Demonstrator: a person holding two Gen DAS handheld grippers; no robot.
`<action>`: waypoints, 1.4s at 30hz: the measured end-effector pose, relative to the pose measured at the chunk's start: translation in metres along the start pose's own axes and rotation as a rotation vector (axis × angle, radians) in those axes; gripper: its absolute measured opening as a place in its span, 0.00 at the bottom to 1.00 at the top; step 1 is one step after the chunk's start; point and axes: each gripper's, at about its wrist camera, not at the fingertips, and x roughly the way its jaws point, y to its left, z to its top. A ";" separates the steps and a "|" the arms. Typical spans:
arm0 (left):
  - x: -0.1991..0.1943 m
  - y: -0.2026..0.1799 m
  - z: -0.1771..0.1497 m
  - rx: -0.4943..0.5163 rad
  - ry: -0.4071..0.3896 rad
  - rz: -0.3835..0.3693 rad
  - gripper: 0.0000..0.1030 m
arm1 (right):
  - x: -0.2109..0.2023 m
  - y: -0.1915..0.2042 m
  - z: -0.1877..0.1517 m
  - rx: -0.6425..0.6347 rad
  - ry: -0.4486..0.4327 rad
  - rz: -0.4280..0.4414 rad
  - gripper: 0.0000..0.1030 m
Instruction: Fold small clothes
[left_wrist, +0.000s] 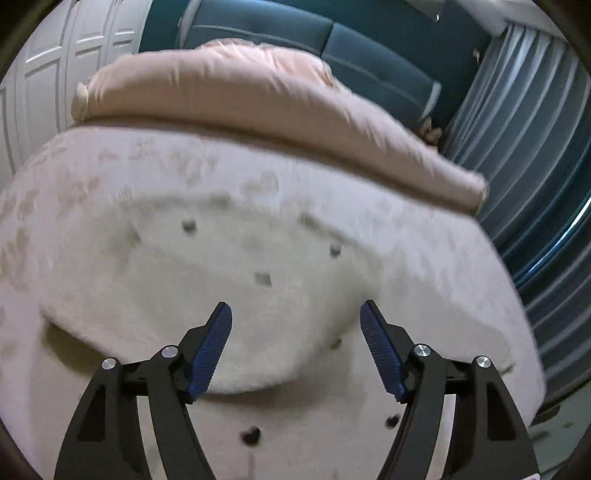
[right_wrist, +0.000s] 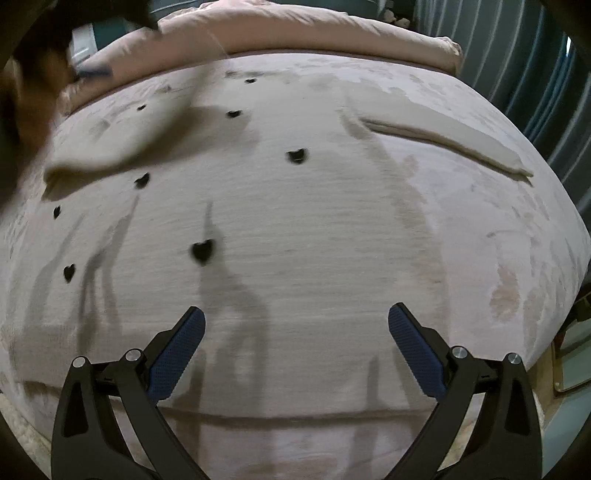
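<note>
While the garment (right_wrist: 258, 229) lies flat, both hand-held grippers gape above it.

We see a bed (right_wrist: 480, 240) in a pale pink cover; on it lie a cream heart-dotted garment (right_wrist: 295, 221), partly folded over, and a rolled pink duvet (left_wrist: 240, 92) at its far edge.

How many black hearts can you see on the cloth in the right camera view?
8 black hearts: three up top, two in the middle, three lower left. The folded flap may hide more.
</note>
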 end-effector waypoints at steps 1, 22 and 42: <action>0.010 -0.001 -0.012 0.010 0.017 0.034 0.67 | -0.001 -0.008 0.002 0.005 -0.006 0.003 0.94; -0.007 0.224 -0.026 -0.562 0.038 0.128 0.35 | 0.147 0.044 0.210 0.142 0.097 0.448 0.11; 0.042 0.187 -0.027 -0.326 0.008 0.382 0.17 | 0.173 0.033 0.239 0.097 -0.044 0.355 0.22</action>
